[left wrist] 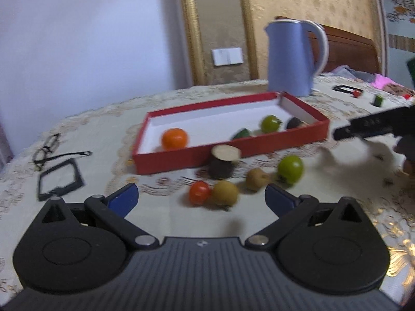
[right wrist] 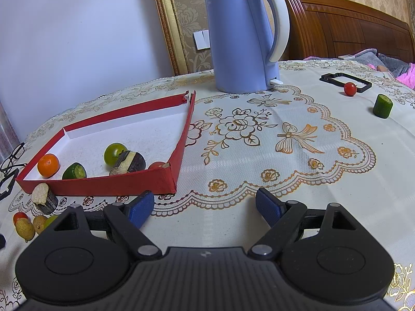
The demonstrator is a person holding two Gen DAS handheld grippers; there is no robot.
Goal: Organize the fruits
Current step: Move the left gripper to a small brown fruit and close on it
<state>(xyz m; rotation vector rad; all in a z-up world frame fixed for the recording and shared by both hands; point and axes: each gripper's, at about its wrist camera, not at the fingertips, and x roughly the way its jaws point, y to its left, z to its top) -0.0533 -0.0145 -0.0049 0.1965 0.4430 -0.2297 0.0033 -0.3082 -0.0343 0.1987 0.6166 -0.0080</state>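
Just ahead of the left gripper [left wrist: 201, 199], whose blue fingers are spread wide and empty, five loose pieces lie near the red box [left wrist: 166, 162]: a red cherry tomato [left wrist: 199, 192], two yellowish fruits [left wrist: 225, 193], a green tomato [left wrist: 290, 169] and a dark cut chunk [left wrist: 223, 163]. The right gripper [right wrist: 205, 207], likewise spread and empty, faces bare tablecloth [right wrist: 259, 134], so the left is nearer. Inside the box sit five pieces; far right lie one cherry tomato [right wrist: 350, 89] and one cucumber piece [right wrist: 382, 105].

Bare cloth lies across the middle of the worktop [right wrist: 285, 155], between the red tray [right wrist: 181, 140] and its right edge. The kettle [right wrist: 241, 39] blocks the far side. A loose fruit cluster [left wrist: 233, 181] crowds the tray's near wall; glasses [left wrist: 46, 150] sit at the left edge.
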